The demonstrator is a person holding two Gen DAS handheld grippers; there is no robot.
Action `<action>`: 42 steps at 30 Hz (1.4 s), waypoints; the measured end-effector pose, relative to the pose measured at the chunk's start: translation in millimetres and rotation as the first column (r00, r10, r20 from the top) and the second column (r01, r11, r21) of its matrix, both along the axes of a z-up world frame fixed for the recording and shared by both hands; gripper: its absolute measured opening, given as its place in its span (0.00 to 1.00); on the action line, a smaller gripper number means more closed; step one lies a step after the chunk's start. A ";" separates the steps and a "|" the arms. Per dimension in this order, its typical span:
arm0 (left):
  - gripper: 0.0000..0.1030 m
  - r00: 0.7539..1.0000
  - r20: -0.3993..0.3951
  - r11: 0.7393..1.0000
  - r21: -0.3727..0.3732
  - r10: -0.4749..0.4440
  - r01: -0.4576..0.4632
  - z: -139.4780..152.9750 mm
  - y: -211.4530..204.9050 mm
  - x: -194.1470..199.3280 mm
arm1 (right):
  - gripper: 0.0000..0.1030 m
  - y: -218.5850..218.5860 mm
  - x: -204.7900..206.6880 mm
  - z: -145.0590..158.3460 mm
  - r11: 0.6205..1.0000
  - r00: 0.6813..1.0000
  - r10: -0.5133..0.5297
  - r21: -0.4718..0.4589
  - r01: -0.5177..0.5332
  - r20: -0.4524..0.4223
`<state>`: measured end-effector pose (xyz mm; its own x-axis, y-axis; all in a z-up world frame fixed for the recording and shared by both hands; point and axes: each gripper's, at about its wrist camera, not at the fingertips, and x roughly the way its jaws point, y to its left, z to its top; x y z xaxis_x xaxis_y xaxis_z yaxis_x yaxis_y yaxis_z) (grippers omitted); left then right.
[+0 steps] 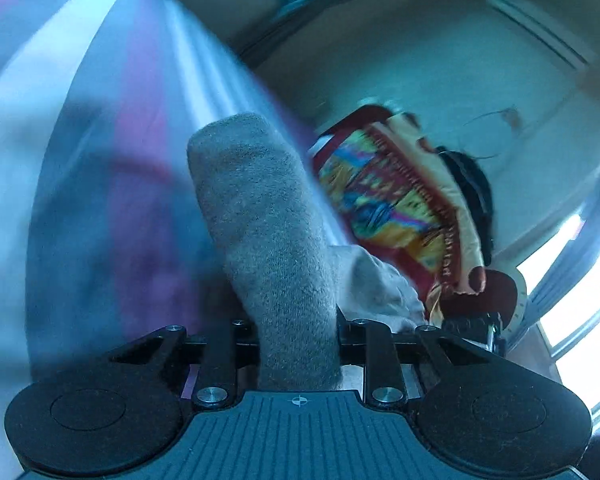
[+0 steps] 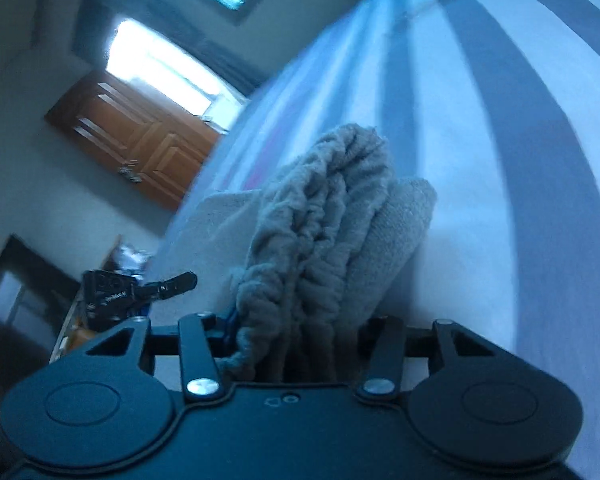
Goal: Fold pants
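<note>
Slippage is the likely risk: left gripper (image 1: 296,344) clenches 1 smooth grey pants (image 1: 260,216) fold at centre frame, right gripper (image 2: 308,344) clenches the bulky gathered waistband (image 2: 328,216), which could work loose.

1. We see the left gripper (image 1: 296,344) with its jaws clamped on a grey fleecy fold of the pants (image 1: 260,216).
2. Behind lies a blurred striped bed sheet (image 1: 100,140).
3. To the right, a person's colourful patterned garment (image 1: 396,200) shows.
</note>
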<state>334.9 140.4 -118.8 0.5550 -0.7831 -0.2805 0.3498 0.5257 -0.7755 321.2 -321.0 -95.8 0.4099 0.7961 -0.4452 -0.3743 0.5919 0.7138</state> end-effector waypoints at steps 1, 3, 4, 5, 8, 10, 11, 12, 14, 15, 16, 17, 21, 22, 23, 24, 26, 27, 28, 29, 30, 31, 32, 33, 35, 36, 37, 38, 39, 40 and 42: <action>0.26 1.000 0.017 1.000 0.005 0.011 -0.011 9.4 5.1 5.6 | 0.45 3.6 5.4 8.4 1.000 1.000 0.018 0.007 -0.018 0.021; 0.25 0.998 0.047 0.999 0.015 0.034 -0.035 27.7 16.9 22.8 | 0.44 11.4 25.4 23.4 0.999 0.998 0.033 0.008 -0.033 0.047; 0.25 0.997 0.055 0.998 0.026 0.048 -0.049 36.5 22.9 35.7 | 0.44 17.9 38.0 30.6 0.999 0.998 0.035 0.015 -0.036 0.054; 0.25 0.997 0.050 0.998 0.029 0.058 -0.059 42.3 28.2 49.3 | 0.44 24.7 51.8 37.3 0.999 0.998 0.033 0.021 -0.034 0.057; 0.26 0.996 0.011 0.994 0.073 0.085 -0.085 47.8 39.8 90.1 | 0.44 44.6 93.3 52.6 0.999 0.998 0.027 0.025 -0.028 0.059; 0.27 0.995 -0.025 0.989 0.118 0.093 -0.089 39.9 42.7 113.0 | 0.44 55.1 116.6 54.9 1.000 0.999 0.015 0.027 -0.016 0.039; 0.29 0.992 -0.060 0.983 0.149 0.114 -0.104 30.1 45.2 121.4 | 0.44 60.4 128.1 53.3 1.000 1.000 0.015 0.022 -0.016 0.022; 0.45 0.982 -0.124 0.974 0.191 0.145 -0.119 15.7 43.5 130.4 | 0.48 65.7 140.2 47.9 1.000 1.000 0.017 0.000 -0.017 -0.007; 0.50 0.971 -0.170 0.961 0.246 0.167 -0.122 -12.3 39.4 130.8 | 0.66 74.1 153.7 19.7 0.994 0.994 -0.029 -0.109 0.017 -0.106; 0.51 0.972 -0.148 0.965 0.218 0.184 -0.150 -16.0 40.0 125.1 | 0.67 75.8 153.6 1.1 0.980 0.984 -0.064 -0.195 0.031 -0.166; 0.51 0.970 -0.137 0.966 0.191 0.201 -0.173 -19.6 41.5 119.5 | 0.68 77.9 150.6 -7.0 0.978 0.987 -0.060 -0.205 0.029 -0.148; 0.51 0.970 -0.122 0.966 0.179 0.208 -0.185 -21.5 41.6 114.1 | 0.69 77.8 144.7 -7.8 0.980 0.992 -0.052 -0.195 0.029 -0.114; 0.61 0.968 -0.051 0.943 0.243 0.248 -0.228 -11.1 29.6 77.1 | 0.70 67.4 120.8 -6.8 0.983 0.994 -0.079 -0.170 0.065 -0.077; 0.67 0.966 -0.024 0.925 0.295 0.258 -0.239 -6.7 26.8 67.3 | 0.71 62.2 110.0 -3.8 0.982 0.993 -0.095 -0.168 0.083 -0.066; 0.73 0.964 0.015 0.901 0.352 0.266 -0.254 1.3 19.2 50.7 | 0.72 58.2 103.5 -2.7 0.982 0.993 -0.107 -0.163 0.096 -0.058; 0.83 0.958 0.060 0.868 0.409 0.281 -0.281 9.4 11.6 32.2 | 0.74 51.1 91.3 -1.2 0.979 0.990 -0.129 -0.164 0.119 -0.054; 0.84 0.936 0.154 0.789 0.505 0.317 -0.350 24.4 12.9 -8.1 | 0.82 36.8 64.6 11.5 0.969 0.982 -0.191 -0.162 0.186 -0.011; 0.85 0.917 0.210 0.746 0.533 0.339 -0.399 31.5 9.0 -31.3 | 0.89 31.2 41.8 22.7 0.959 0.977 -0.209 -0.189 0.213 0.042; 0.86 0.904 0.234 0.717 0.551 0.358 -0.426 35.5 13.2 -50.6 | 0.90 32.6 29.2 29.5 0.949 0.972 -0.214 -0.217 0.230 0.096; 0.86 0.893 0.245 0.690 0.569 0.378 -0.448 41.1 8.3 -66.2 | 0.91 33.6 3.5 38.2 0.934 0.964 -0.212 -0.257 0.248 0.160; 0.87 0.885 0.254 0.672 0.578 0.391 -0.463 47.0 4.1 -79.9 | 0.92 37.1 -17.5 44.1 0.920 0.958 -0.199 -0.298 0.255 0.205; 0.87 0.876 0.264 0.660 0.579 0.404 -0.479 53.5 -0.3 -95.0 | 0.92 41.6 -38.8 49.6 0.902 0.949 -0.181 -0.340 0.265 0.258; 0.88 0.869 0.273 0.654 0.576 0.413 -0.492 60.8 -4.3 -110.5 | 0.93 44.8 -56.9 55.5 0.885 0.939 -0.165 -0.376 0.277 0.302; 0.90 0.862 0.281 0.648 0.572 0.422 -0.503 67.7 -5.9 -125.8 | 0.96 50.7 -75.3 60.9 0.865 0.928 -0.141 -0.414 0.285 0.344; 0.99 0.851 0.302 0.637 0.567 0.429 -0.522 83.4 -15.7 -152.5 | 0.99 59.7 -113.0 72.4 0.831 0.910 -0.115 -0.463 0.308 0.399; 1.00 0.848 0.316 0.634 0.564 0.426 -0.529 92.3 -21.1 -166.3 | 1.00 65.9 -126.3 78.0 0.822 0.901 -0.106 -0.472 0.317 0.420; 1.00 0.847 0.327 0.632 0.565 0.419 -0.530 99.7 -26.8 -179.2 | 1.00 68.9 -129.3 85.6 0.815 0.890 -0.098 -0.477 0.328 0.444; 1.00 0.844 0.344 0.624 0.569 0.410 -0.535 109.3 -31.6 -193.1 | 1.00 72.4 -147.9 92.6 0.805 0.874 -0.095 -0.480 0.349 0.476; 1.00 0.841 0.361 0.617 0.572 0.403 -0.541 116.5 -37.2 -203.4 | 1.00 77.6 -155.4 97.2 0.795 0.865 -0.091 -0.486 0.362 0.494; 1.00 0.838 0.375 0.609 0.576 0.397 -0.546 124.2 -41.0 -214.8 | 1.00 82.4 -168.1 103.8 0.786 0.855 -0.089 -0.491 0.375 0.511; 1.00 0.827 0.397 0.605 0.564 0.399 -0.562 135.6 -47.0 -238.0 | 1.00 85.8 -192.9 112.1 0.789 0.839 -0.094 -0.474 0.392 0.536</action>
<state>96.9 93.5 16.7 0.9033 -0.0588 -0.4250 0.0053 0.9920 -0.1260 128.2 -235.2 16.3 0.8242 0.3187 -0.4682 -0.3520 0.9358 0.0173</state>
